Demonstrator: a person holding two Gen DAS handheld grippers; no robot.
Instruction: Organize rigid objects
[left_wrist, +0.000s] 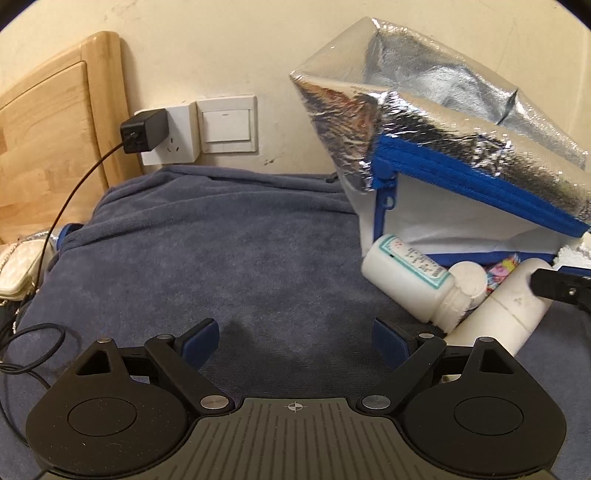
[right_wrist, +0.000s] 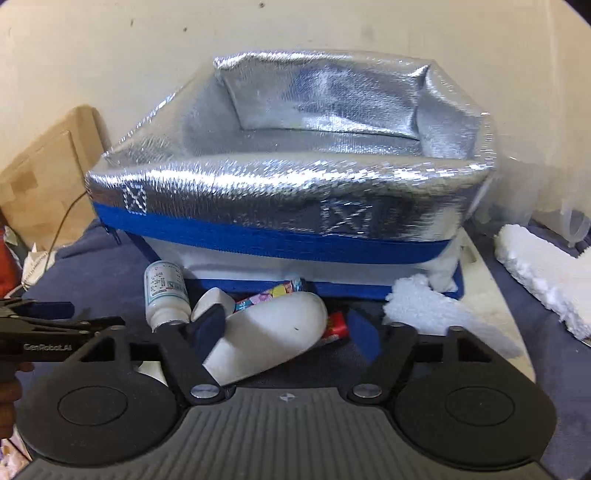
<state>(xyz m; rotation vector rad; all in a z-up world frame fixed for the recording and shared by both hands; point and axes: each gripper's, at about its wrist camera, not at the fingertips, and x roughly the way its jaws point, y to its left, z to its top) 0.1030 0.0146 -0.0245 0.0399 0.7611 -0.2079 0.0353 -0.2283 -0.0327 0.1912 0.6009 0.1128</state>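
We hold our left gripper (left_wrist: 293, 341) low over the blue towel (left_wrist: 221, 251), its blue-padded jaws spread wide with nothing between them. To the right of it stands the silver cooler bag (left_wrist: 443, 122), our landmark, its foil lid thrown back and its blue zipper band (left_wrist: 476, 181) running along the front edge. At the foot of the bag, on its front side, lies a cluster of things: a white pill bottle (left_wrist: 402, 277) with a printed label, lying on its side with its neck pointing away from the bag; a loose white cap (left_wrist: 469, 282) just beside that neck; a larger plain white bottle (left_wrist: 506, 310) lying tilted in front of the cap; and a colourful wrapper (left_wrist: 500, 269) tucked between them and the bag. Our right gripper (right_wrist: 286, 332) sits in front of the bag with its jaws parted, and the larger white bottle (right_wrist: 273, 332) lies between them, touching the left pad (right_wrist: 208, 326) while the right pad stands clear of it, so it is not clamped. A red item (right_wrist: 336, 323) peeks out just behind that bottle, too hidden to identify. To the right of the bag lie white fluffy pieces (right_wrist: 417, 306). To the left of the bag, on the wall, are a black charger (left_wrist: 144, 131) plugged into a socket and a white switch (left_wrist: 227, 123), with a wooden headboard (left_wrist: 55, 122) beyond them.
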